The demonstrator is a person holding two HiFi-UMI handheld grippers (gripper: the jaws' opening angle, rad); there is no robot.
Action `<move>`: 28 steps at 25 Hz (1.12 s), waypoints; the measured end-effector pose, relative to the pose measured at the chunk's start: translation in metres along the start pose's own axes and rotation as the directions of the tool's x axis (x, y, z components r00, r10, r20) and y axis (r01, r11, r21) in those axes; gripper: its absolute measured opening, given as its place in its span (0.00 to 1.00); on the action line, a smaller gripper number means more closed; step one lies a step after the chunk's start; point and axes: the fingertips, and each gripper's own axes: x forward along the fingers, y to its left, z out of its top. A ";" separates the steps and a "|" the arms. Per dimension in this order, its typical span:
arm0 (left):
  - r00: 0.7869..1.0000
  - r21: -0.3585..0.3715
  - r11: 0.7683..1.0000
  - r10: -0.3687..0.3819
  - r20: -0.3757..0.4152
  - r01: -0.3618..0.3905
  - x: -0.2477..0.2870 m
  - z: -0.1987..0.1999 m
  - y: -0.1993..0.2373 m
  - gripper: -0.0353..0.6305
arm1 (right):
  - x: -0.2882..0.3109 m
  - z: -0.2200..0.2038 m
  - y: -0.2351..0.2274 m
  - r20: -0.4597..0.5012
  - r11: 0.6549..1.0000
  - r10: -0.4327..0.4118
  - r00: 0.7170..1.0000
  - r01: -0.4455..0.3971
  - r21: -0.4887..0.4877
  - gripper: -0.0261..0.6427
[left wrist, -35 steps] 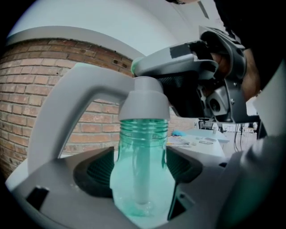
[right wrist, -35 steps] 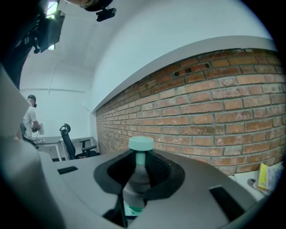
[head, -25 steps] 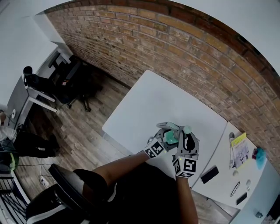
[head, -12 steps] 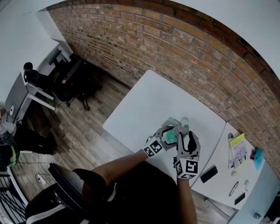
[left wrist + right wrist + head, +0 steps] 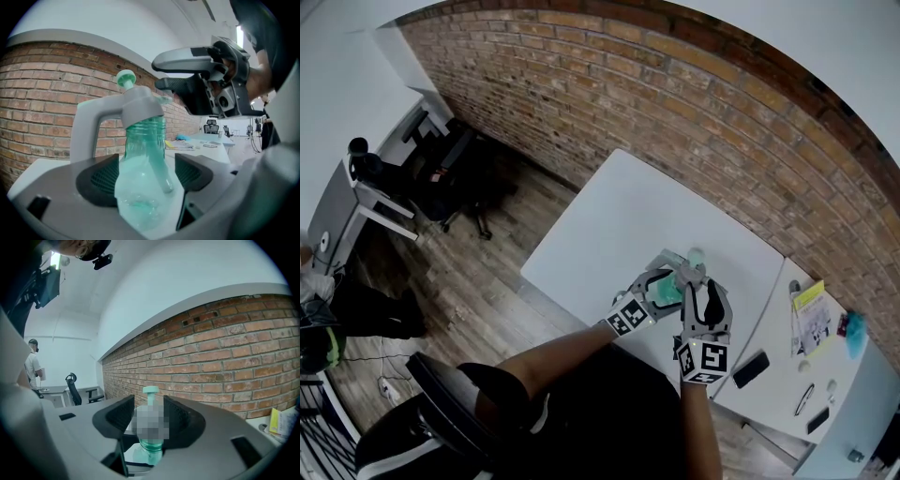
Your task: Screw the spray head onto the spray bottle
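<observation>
Head view: clear teal spray bottle (image 5: pixel 664 292) with the grey spray head (image 5: pixel 684 274) sitting on its neck. It is upright over the near edge of the white table (image 5: pixel 619 206), between the left gripper (image 5: pixel 661 281) and the right gripper (image 5: pixel 692 281). Versus a second ago, the bottle and both grippers are in about the same spot. The right gripper's jaws have just been opening, and the head is between them. Left gripper view: only here the lower body shows, dented and see-through with a tube inside. The left pads are clamped on both of its sides, fairly wide apart. The grey trigger arches to the left and a teal nozzle tip (image 5: pixel 125 78) is on top. The right gripper reaches in from the upper right, fingertips by the head's top. Right gripper view: the pads stand parted, just beside the head and not squeezing it. The head itself is blurred; only the tip and the teal neck are clear. The brick wall (image 5: pixel 225 352) is behind, with an office chair (image 5: pixel 72 390) and a standing person (image 5: pixel 33 364) far left.
</observation>
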 end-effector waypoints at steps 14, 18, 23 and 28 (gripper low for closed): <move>1.000 0.002 1.000 -0.022 0.003 0.022 -0.002 0.000 -0.002 0.58 | 0.038 0.020 0.001 -0.117 0.998 -0.032 0.993 0.025 -0.060 0.34; 0.999 -0.005 1.000 -0.030 0.010 0.030 0.000 0.001 -0.003 0.58 | 0.049 0.018 -0.002 -0.151 0.998 -0.049 0.987 0.041 -0.055 0.36; 0.999 0.007 0.999 -0.045 0.013 0.045 -0.001 0.002 -0.005 0.58 | 0.059 0.011 -0.002 -0.227 0.993 -0.082 0.970 0.061 -0.097 0.36; 0.998 0.010 0.998 -0.061 0.016 0.061 0.000 0.000 -0.009 0.58 | 0.062 0.012 -0.009 -0.242 0.988 -0.126 0.962 0.100 -0.116 0.29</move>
